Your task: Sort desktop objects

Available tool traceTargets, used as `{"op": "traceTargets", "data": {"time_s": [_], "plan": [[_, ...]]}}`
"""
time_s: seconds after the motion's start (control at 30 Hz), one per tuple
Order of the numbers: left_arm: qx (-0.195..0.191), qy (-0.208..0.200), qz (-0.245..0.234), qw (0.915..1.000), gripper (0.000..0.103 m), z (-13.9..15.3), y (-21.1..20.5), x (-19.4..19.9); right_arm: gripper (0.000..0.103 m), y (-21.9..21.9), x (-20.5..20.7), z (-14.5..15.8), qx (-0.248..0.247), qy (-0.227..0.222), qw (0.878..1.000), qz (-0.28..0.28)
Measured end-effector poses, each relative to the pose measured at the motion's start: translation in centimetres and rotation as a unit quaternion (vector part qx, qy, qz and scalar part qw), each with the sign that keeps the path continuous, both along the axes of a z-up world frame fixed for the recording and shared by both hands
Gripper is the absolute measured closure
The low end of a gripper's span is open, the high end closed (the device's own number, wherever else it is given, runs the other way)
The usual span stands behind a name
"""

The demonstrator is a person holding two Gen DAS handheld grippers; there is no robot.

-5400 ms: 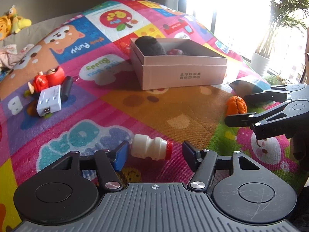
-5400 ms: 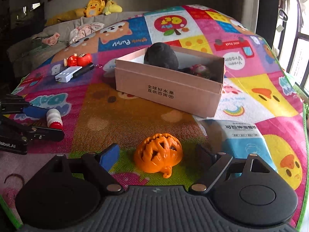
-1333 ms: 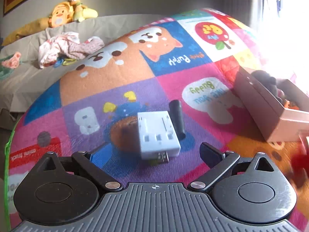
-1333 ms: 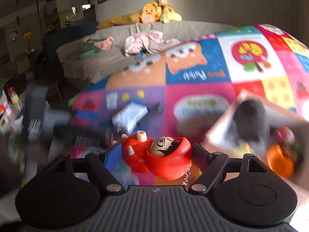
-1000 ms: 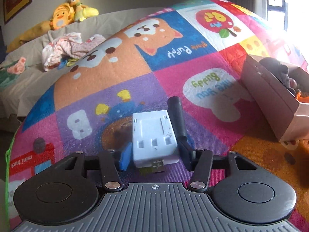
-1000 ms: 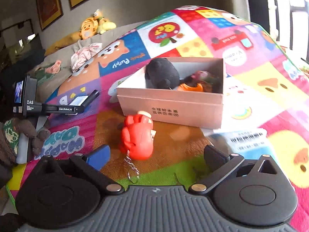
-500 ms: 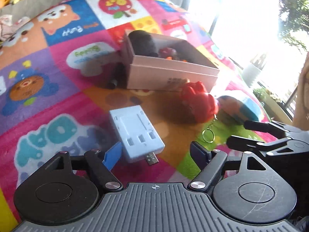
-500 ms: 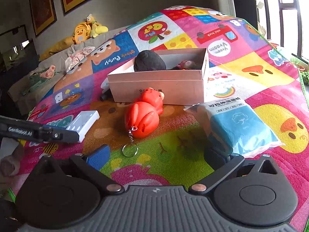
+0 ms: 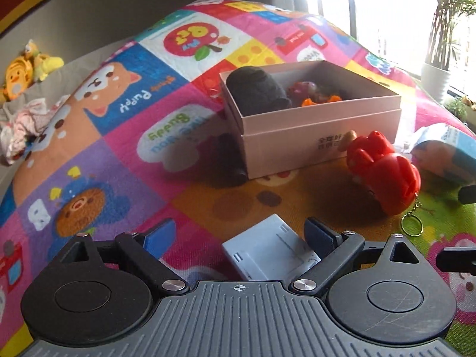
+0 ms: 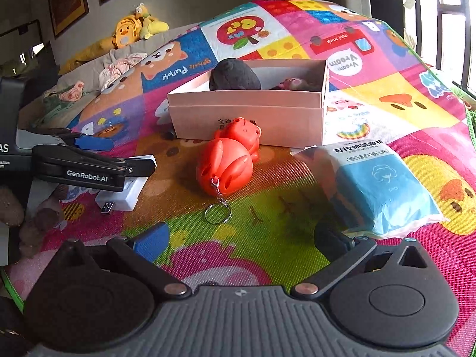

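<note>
A pink cardboard box (image 9: 321,139) stands on the colourful mat and holds a black plush (image 9: 255,92), an orange toy (image 9: 321,101) and a small pink toy. A red toy figure with a keyring (image 9: 383,172) lies just in front of the box; it also shows in the right wrist view (image 10: 229,160). A white USB adapter (image 9: 270,253) lies on the mat between my left gripper's fingers. My left gripper (image 9: 238,235) is open around it. My right gripper (image 10: 238,238) is open and empty, nearer than the red toy. The box (image 10: 250,116) shows there too.
A blue pack of wet wipes (image 10: 377,184) lies right of the red toy. A black cylinder (image 9: 229,157) lies against the box's left side. Plush toys (image 10: 131,29) and clothes (image 10: 119,68) lie on the sofa behind the mat.
The left gripper has pulled back and turned, so the white adapter now sits low between its open fingers. The right gripper has backed off slightly from the red toy.
</note>
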State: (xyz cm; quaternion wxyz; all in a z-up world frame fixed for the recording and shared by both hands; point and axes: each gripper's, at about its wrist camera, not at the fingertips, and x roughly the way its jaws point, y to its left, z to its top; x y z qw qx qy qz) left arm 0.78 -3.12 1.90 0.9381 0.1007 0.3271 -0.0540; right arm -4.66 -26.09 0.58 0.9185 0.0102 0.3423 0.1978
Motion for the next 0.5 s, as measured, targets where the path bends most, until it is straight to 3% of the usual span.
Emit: {"op": "traceTargets", "data": {"time_s": [0.3, 0.37, 0.5], "plan": [[0.071, -0.044, 0.077, 0.9935, 0.003, -0.1, 3.9, -2.0, 0.0, 0.2, 0.2, -0.1, -0.006, 0.004, 1.0, 0.0], [0.058, -0.043, 0.101, 0.9923, 0.003, 0.1, 5.6, -2.8, 0.0, 0.3, 0.1, -0.1, -0.01, 0.004, 1.0, 0.0], [-0.009, -0.028, 0.141, 0.9895, 0.003, 0.5, 9.4, -4.6, 0.0, 0.5, 0.2, -0.2, -0.019, 0.004, 1.0, 0.0]]}}
